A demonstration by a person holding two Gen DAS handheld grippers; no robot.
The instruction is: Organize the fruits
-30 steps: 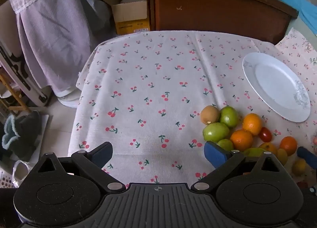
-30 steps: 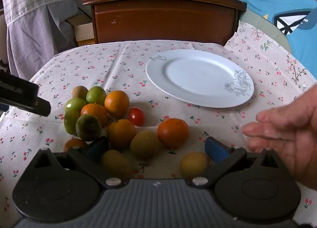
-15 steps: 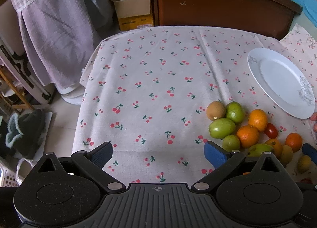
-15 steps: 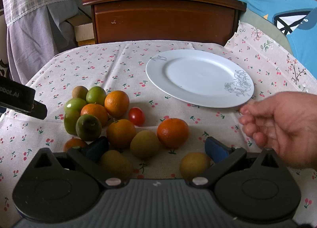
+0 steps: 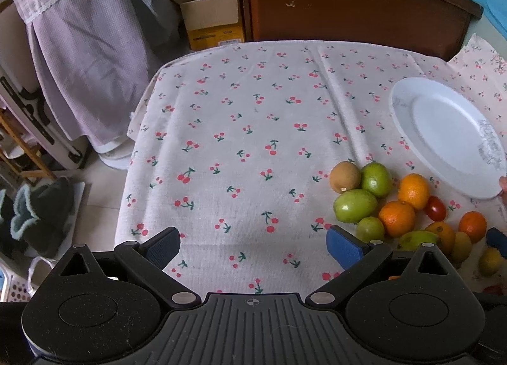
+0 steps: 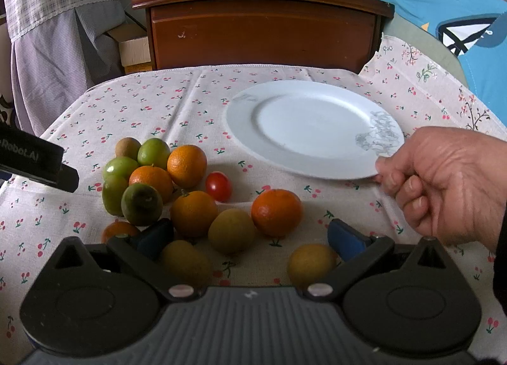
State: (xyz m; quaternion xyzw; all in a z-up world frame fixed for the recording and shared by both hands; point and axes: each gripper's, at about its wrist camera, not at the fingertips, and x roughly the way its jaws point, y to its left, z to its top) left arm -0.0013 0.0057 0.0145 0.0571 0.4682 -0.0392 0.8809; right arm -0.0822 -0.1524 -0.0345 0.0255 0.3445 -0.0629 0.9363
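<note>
Cherry-print cloth (image 6: 190, 92); bare hand (image 6: 443, 181) pinching plate (image 6: 310, 127) rim

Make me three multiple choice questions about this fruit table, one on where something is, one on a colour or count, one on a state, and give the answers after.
1. Where does the small red tomato lie?
A. on the plate
B. on the cloth among the oranges
C. in the cardboard box

2. What colour is the plate?
A. white
B. green
C. black

3. What is on the plate right now?
A. two oranges
B. a kiwi
C. nothing

Answers: 1 B, the tomato sits on the cherry-print tablecloth between oranges, short of the plate. 2 A, the plate is white with a grey pattern near one rim. 3 C, its surface is bare, while a bare hand grips its near rim and both the left gripper and right gripper are open.
</note>
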